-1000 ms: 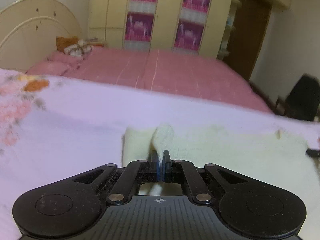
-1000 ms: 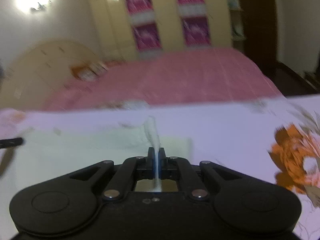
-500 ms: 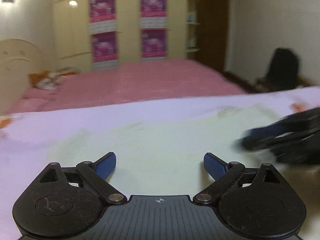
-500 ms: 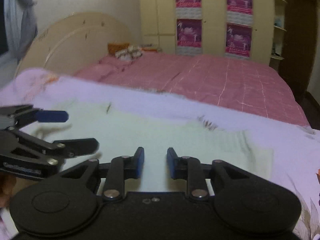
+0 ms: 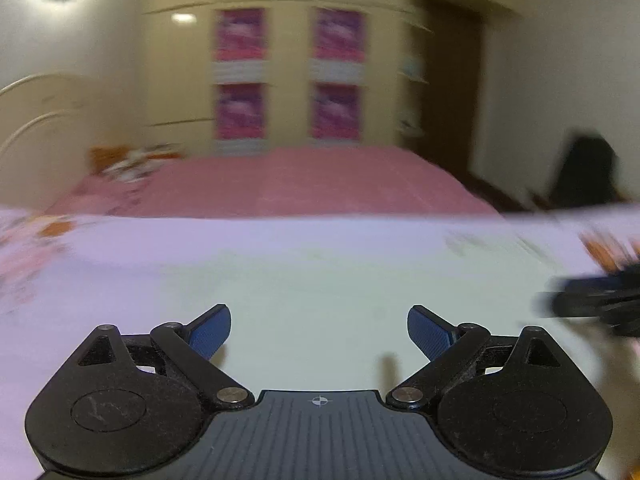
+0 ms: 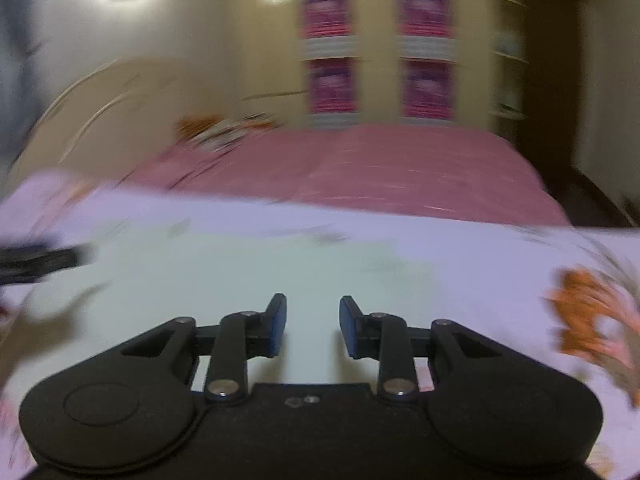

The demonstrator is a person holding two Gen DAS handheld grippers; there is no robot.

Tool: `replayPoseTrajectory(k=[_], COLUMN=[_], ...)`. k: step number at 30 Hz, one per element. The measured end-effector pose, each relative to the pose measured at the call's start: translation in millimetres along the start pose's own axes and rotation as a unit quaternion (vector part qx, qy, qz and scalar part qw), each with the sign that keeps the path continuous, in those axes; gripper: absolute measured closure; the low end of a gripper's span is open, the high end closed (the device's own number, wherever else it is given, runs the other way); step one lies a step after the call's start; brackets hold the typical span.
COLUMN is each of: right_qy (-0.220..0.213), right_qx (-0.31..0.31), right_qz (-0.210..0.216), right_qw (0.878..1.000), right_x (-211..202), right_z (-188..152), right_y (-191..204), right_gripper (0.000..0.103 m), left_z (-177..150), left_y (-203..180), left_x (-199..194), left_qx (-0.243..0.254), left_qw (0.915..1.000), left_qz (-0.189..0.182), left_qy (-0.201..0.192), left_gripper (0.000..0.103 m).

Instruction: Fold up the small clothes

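Note:
A pale cream garment (image 5: 340, 288) lies flat on the floral lilac sheet (image 5: 120, 256). My left gripper (image 5: 319, 326) hovers over it with its blue pads wide apart and nothing between them. In the right wrist view the same garment (image 6: 280, 272) spreads out under my right gripper (image 6: 312, 322). Its jaws are opening, with a gap between the pads and no cloth in them. The right gripper (image 5: 592, 300) shows as a dark blur at the right edge of the left wrist view. At the left edge of the right wrist view the left gripper (image 6: 36, 260) is a dark blur.
The lilac sheet has orange flower prints (image 6: 588, 312) to the right of the garment. Beyond it lies a pink bed (image 5: 280, 184) with a pillow pile (image 5: 128, 160), a cream headboard (image 6: 92, 120) and wardrobes (image 5: 288, 76) with pink posters. A dark chair (image 5: 584, 172) stands by the wall.
Both grippers were shut on pinched folds of the garment a second ago. Both have let go, the cloth lies flat, and both have moved across it. The left opened wide, the right less.

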State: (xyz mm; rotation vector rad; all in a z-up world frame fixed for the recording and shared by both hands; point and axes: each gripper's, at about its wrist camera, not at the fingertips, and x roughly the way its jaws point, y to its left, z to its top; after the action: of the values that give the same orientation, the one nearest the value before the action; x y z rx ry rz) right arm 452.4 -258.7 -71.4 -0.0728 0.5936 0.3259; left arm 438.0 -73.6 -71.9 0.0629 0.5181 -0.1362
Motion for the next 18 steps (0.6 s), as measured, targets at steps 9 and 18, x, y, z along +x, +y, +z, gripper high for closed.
replayPoseTrajectory(k=[9, 18], right_qy=[0.043, 0.024], right_qx=[-0.019, -0.054], right_qz=[-0.068, -0.011], right_qw=[0.997, 0.998], right_x=[-11.2, -54.7], right_z=[-35.1, -73.0], right_y=[5.2, 65.6], right_gripper=[0.071, 0.072], left_z=[-21.7, -71.8], left_y=[4.8, -31.5], left_x=[-39.9, -91.1], left_qx=[0.027, 0.017], left_qw=[0.9979, 0.9975], left_qz=[0.043, 0.033], left_qy=[0.041, 0.06], left_gripper=[0.008, 0.008])
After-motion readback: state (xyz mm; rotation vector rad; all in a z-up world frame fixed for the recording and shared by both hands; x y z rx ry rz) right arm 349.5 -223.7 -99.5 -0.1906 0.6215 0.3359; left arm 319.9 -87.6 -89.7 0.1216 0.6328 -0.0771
